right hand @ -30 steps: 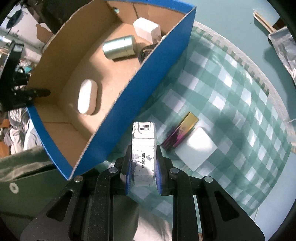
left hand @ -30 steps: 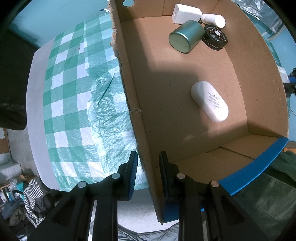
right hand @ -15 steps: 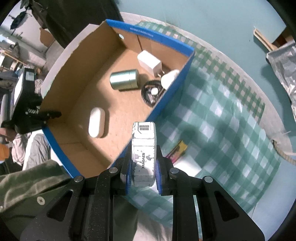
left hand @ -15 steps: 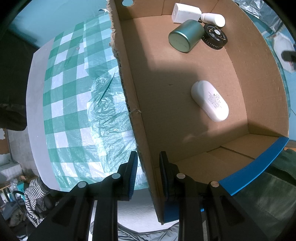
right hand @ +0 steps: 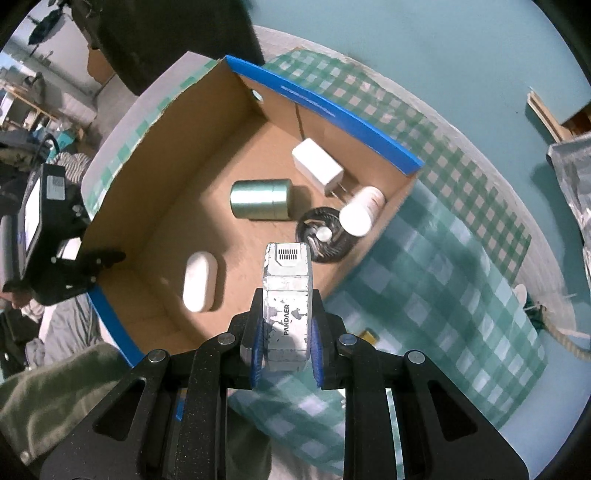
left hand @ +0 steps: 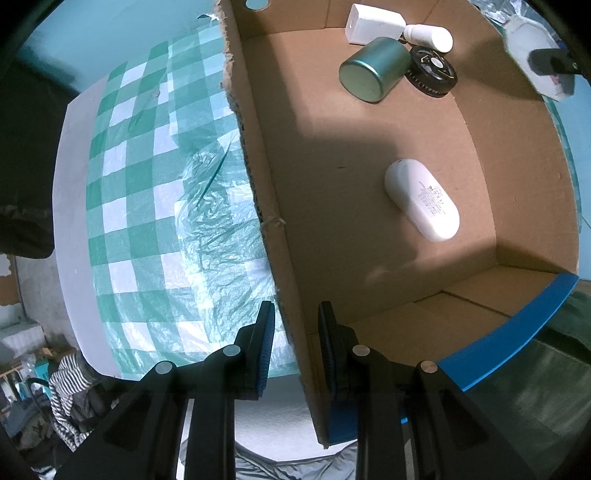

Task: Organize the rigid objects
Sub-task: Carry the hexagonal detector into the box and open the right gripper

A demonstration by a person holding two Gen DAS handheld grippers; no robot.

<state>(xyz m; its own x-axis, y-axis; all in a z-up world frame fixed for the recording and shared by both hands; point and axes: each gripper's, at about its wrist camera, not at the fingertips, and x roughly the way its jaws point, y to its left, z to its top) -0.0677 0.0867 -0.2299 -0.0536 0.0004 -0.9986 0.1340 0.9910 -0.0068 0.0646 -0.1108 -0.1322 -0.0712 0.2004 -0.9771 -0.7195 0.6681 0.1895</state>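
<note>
An open cardboard box [left hand: 295, 295] with blue outer faces rests on a green checked cloth. My left gripper [left hand: 294, 345] is shut on its left wall near the front corner. Inside lie a white oval case [left hand: 421, 199], a green metal tin [left hand: 373, 70], a black round disc [left hand: 430, 74], a white charger plug [left hand: 373, 22] and a white bottle [left hand: 430, 35]. My right gripper [right hand: 287, 352] is shut on a white block marked PANDAER [right hand: 287, 291], held above the box's right wall [right hand: 369, 254]. The same tin [right hand: 260, 199] and oval case [right hand: 199, 282] show below it.
The checked cloth [left hand: 147, 206] with a crumpled clear plastic sheet [left hand: 218, 221] lies left of the box. A small yellow-tipped item [right hand: 369, 336] peeks out on the cloth beside my right fingers. A green sleeve [right hand: 55, 398] is at the lower left. Teal floor surrounds the table.
My right gripper has risen and moved from over the cloth to over the box with the white block. The left gripper and box stay put.
</note>
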